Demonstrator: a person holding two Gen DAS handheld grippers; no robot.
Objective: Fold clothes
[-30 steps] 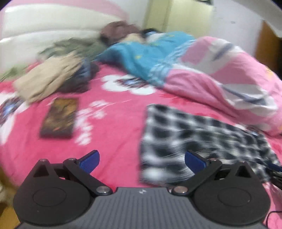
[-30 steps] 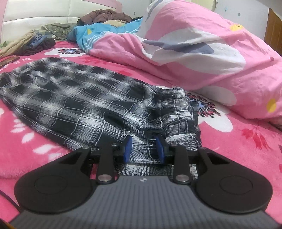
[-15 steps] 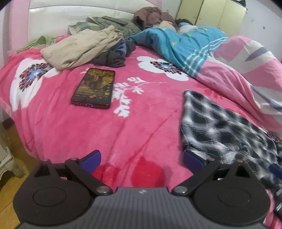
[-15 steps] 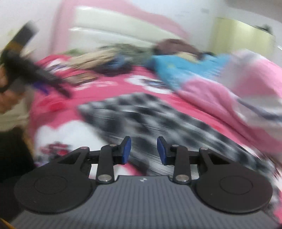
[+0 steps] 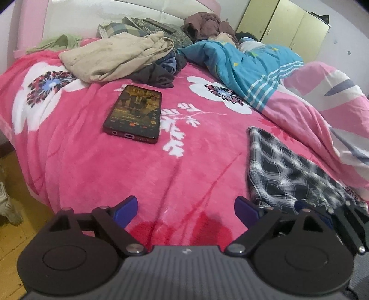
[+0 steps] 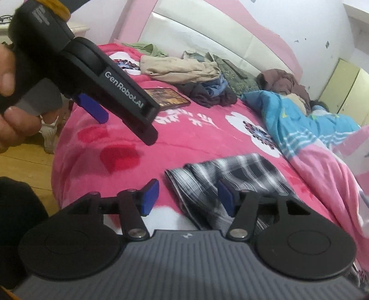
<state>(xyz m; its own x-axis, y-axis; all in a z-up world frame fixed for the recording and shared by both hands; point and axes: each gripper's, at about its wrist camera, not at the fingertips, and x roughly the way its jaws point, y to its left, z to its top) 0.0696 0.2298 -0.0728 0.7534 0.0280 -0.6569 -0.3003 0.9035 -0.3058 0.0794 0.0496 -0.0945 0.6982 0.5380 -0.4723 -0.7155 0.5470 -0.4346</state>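
Observation:
A black-and-white plaid garment (image 5: 283, 170) lies on the pink flowered blanket (image 5: 92, 161), at the right of the left wrist view. Its layered left end (image 6: 207, 175) sits just ahead of my right gripper (image 6: 188, 198). That gripper's jaws are opening; the cloth lies between and below the blue pads (image 6: 150, 196), which do not press it. My left gripper (image 5: 186, 212) is wide open and closing slightly over bare blanket, left of the garment. In the right wrist view a hand (image 6: 9, 76) holds this left gripper (image 6: 124, 124) at upper left.
A phone (image 5: 133, 113) with a lit screen lies mid-bed. Beyond it is a heap of beige and dark clothes (image 5: 115, 57) by the white headboard (image 5: 103, 13). A pink and blue quilt (image 5: 322, 103) is bunched along the right. The bed edge drops to wooden floor (image 5: 9, 219) at left.
The right gripper swept left along the plaid garment to its left end and its jaws spread. The left gripper shifted left and lower, so the garment now sits further right in its view.

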